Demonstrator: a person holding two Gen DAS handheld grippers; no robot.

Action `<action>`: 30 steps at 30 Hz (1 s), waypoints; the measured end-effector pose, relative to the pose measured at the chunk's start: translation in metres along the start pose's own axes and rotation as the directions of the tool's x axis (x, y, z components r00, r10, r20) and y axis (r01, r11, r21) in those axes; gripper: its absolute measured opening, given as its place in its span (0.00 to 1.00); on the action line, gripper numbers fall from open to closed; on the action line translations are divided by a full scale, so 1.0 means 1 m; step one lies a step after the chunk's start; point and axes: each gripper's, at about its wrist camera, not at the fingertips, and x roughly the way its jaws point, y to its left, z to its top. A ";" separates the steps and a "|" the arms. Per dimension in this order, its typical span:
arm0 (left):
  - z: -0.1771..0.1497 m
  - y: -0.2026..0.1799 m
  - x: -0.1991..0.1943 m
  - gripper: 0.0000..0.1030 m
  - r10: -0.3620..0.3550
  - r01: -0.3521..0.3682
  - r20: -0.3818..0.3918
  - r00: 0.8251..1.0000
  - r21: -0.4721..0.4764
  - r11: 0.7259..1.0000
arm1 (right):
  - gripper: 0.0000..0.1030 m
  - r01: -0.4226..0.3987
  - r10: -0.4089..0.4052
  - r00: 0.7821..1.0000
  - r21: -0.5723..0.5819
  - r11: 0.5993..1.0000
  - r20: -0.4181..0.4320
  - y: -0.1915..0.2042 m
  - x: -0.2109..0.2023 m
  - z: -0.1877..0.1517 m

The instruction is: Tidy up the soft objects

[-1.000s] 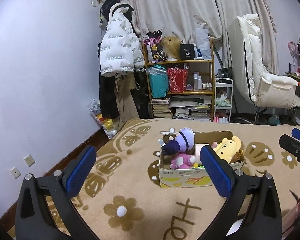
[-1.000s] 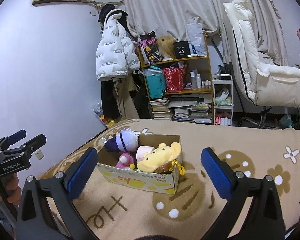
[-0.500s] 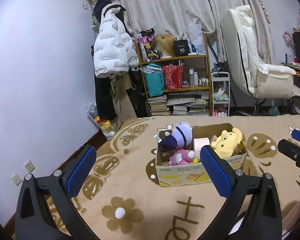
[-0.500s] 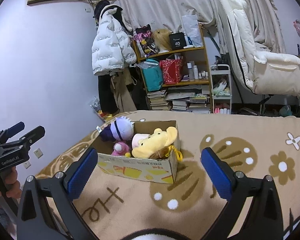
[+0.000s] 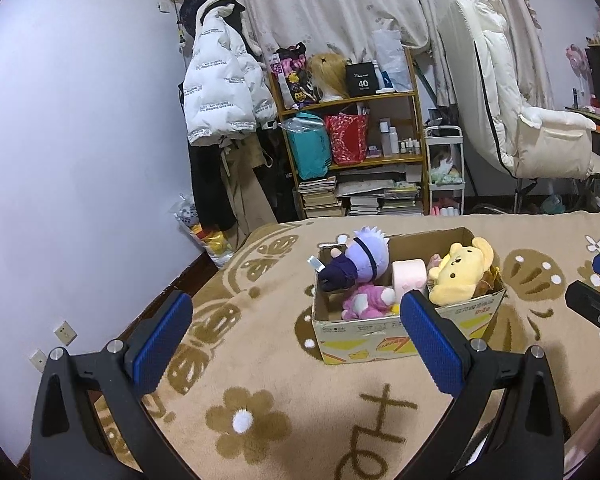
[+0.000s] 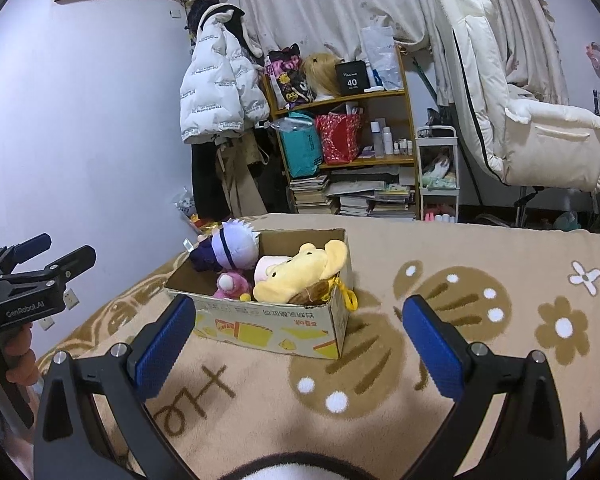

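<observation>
A cardboard box [image 5: 408,334] sits on the patterned blanket [image 5: 260,380], holding a yellow bear [image 5: 458,276], a purple-haired doll [image 5: 360,262], a pink plush [image 5: 366,300] and a pink roll [image 5: 410,276] (all packed close). The left gripper [image 5: 296,336] and right gripper [image 6: 296,338] hover near it, both wide apart and holding nothing.
</observation>
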 end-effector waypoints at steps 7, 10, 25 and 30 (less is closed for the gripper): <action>-0.001 0.002 -0.003 1.00 0.001 -0.001 0.023 1.000 -0.017 1.000 | 1.00 -0.002 0.002 1.000 0.001 1.000 -0.008 0.000 0.003 -0.003; -0.001 0.003 -0.002 1.00 -0.003 0.003 0.014 1.000 -0.019 1.000 | 1.00 -0.001 0.001 1.000 0.002 1.000 -0.009 -0.001 0.003 -0.004; -0.004 -0.003 -0.001 1.00 -0.022 0.021 -0.006 1.000 -0.017 1.000 | 1.00 0.000 0.000 1.000 0.003 1.000 -0.012 -0.001 0.004 -0.004; -0.007 -0.004 0.002 1.00 -0.033 0.033 -0.014 0.999 -0.013 0.999 | 1.00 0.001 -0.001 1.000 0.003 1.000 -0.012 -0.001 0.004 -0.003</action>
